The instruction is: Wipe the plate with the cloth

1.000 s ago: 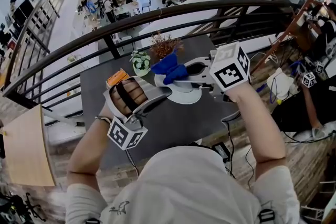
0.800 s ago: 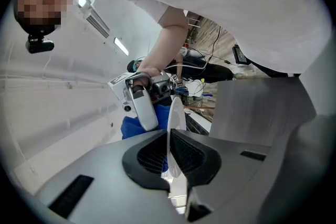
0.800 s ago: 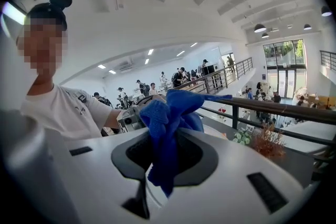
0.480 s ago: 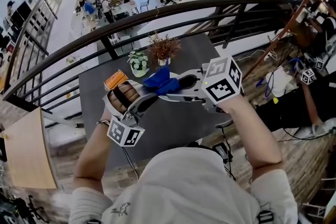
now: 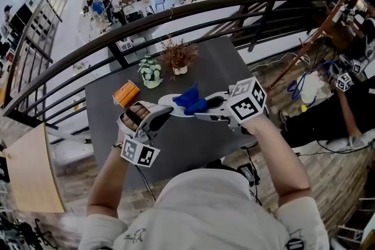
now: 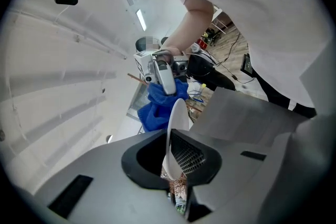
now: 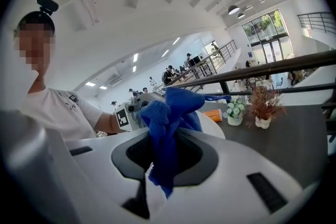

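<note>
Finding 1, holds. The left hand-held gripper (image 6: pixel 176 168) is clamped on the rim of the white plate (image 6: pixel 178 118), which runs edge-on between its jaws. Judged purpose: to steady the plate and turn one face toward the other hand. The right hand-held gripper (image 7: pixel 165 160) is closed on a bunched blue cloth (image 7: pixel 170 107), with the loose folds standing out ahead of its jaws as a wiping pad.

Finding 2, position. The plate is held in the air over the dark desk (image 5: pixel 199 143), just in front of the potted plants (image 5: pixel 150 73), with the cloth against its far face. Whether the cloth actually presses on the plate cannot be confirmed from the head view.

Finding 3, change. Compared with a second ago, both hands sit lower and nearer the desk. The plate showed a broad face then and now appears as a narrow sliver. Both grips are unchanged.
</note>
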`<control>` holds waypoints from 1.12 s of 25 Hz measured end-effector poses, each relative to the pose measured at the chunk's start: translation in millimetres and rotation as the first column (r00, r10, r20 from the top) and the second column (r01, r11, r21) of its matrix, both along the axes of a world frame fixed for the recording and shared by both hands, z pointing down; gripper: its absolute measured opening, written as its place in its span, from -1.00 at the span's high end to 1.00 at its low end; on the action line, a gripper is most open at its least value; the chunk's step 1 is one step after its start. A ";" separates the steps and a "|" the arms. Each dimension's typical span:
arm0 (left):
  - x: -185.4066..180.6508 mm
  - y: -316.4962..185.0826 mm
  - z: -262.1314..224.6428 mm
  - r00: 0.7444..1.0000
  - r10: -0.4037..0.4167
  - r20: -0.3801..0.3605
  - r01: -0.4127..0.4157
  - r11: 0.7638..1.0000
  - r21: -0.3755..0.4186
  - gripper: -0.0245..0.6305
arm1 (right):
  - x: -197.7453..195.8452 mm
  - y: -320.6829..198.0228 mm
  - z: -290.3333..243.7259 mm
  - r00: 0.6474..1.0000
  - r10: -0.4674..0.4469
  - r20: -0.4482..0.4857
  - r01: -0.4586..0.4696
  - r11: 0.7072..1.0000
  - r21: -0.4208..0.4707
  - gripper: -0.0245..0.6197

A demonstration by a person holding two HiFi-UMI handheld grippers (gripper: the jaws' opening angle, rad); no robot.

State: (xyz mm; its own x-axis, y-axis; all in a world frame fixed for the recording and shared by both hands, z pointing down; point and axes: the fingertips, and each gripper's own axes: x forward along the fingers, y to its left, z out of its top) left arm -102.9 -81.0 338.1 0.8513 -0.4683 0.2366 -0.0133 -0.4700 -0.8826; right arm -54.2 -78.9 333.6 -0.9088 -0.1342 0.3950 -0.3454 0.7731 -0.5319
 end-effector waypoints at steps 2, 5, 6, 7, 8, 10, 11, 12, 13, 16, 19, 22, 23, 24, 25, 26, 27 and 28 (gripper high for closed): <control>4.3 -4.0 7.6 1.000 -0.008 -0.004 0.008 1.000 -0.029 0.84 | 11.7 -7.7 14.9 1.000 0.028 -0.004 -0.029 0.999 -0.025 0.68; 11.4 -11.5 19.5 1.000 -0.017 -0.020 0.015 0.996 -0.085 0.84 | 30.8 -19.5 34.9 0.997 0.072 -0.018 -0.073 0.996 -0.042 0.68; 13.5 -15.2 22.3 0.999 -0.021 -0.030 0.017 0.994 -0.109 0.84 | 38.1 -24.5 40.9 0.996 0.089 -0.025 -0.090 0.995 -0.040 0.68; 15.3 -19.2 24.1 0.999 -0.026 -0.043 0.020 0.991 -0.135 0.84 | 46.0 -29.9 46.5 0.994 0.108 -0.030 -0.109 0.993 -0.038 0.68; 17.2 -23.5 25.2 0.998 -0.035 -0.058 0.025 0.986 -0.163 0.84 | 54.5 -35.2 51.4 0.991 0.128 -0.035 -0.129 0.991 -0.037 0.68; 22.2 -32.6 27.2 0.994 -0.057 -0.089 0.036 0.974 -0.223 0.84 | 72.0 -45.5 58.0 0.986 0.164 -0.040 -0.165 0.986 -0.036 0.68; 25.6 -37.3 29.3 0.992 -0.071 -0.104 0.042 0.965 -0.257 0.84 | 80.2 -50.4 60.2 0.983 0.176 -0.045 -0.178 0.983 -0.035 0.68; 29.5 -41.7 32.9 0.989 -0.085 -0.118 0.047 0.954 -0.296 0.85 | 87.5 -54.9 62.6 0.982 0.184 -0.051 -0.186 0.982 -0.036 0.68; 33.6 -45.2 38.1 0.986 -0.100 -0.130 0.051 0.941 -0.335 0.85 | 94.1 -58.7 66.1 0.981 0.187 -0.059 -0.190 0.981 -0.040 0.68; 44.9 -53.5 59.5 0.975 -0.157 -0.156 0.073 0.892 -0.445 0.86 | 110.9 -65.7 81.8 0.979 0.186 -0.086 -0.192 0.980 -0.062 0.68; 54.7 -59.7 89.1 0.966 -0.211 -0.148 0.099 0.833 -0.544 0.86 | 122.7 -68.2 96.6 0.978 0.184 -0.100 -0.192 0.978 -0.079 0.68; 66.5 -59.5 116.5 0.957 -0.253 -0.141 0.108 0.764 -0.636 0.86 | 132.8 -67.8 112.2 0.978 0.183 -0.100 -0.194 0.975 -0.109 0.68; 70.0 -61.2 122.9 0.949 -0.276 -0.151 0.106 0.733 -0.672 0.86 | 136.1 -68.7 116.4 0.978 0.184 -0.099 -0.195 0.974 -0.118 0.68; 73.5 -64.4 128.4 0.938 -0.304 -0.166 0.099 0.694 -0.713 0.86 | 139.9 -71.0 119.8 0.977 0.187 -0.099 -0.199 0.972 -0.122 0.68; 76.7 -68.5 133.9 0.924 -0.337 -0.180 0.090 0.649 -0.756 0.86 | 144.3 -74.6 123.0 0.976 0.193 -0.101 -0.205 0.971 -0.120 0.68; 79.5 -73.0 139.5 0.909 -0.372 -0.189 0.081 0.601 -0.795 0.86 | 148.8 -79.1 126.3 0.974 0.200 -0.108 -0.212 0.971 -0.112 0.68; 81.6 -77.3 145.1 0.894 -0.404 -0.193 0.073 0.557 -0.828 0.86 | 152.6 -83.6 129.5 0.971 0.207 -0.117 -0.219 0.971 -0.100 0.68; 83.3 -80.8 150.1 0.882 -0.431 -0.193 0.067 0.519 -0.852 0.86 | 154.9 -87.3 132.8 0.969 0.212 -0.125 -0.224 0.970 -0.090 0.68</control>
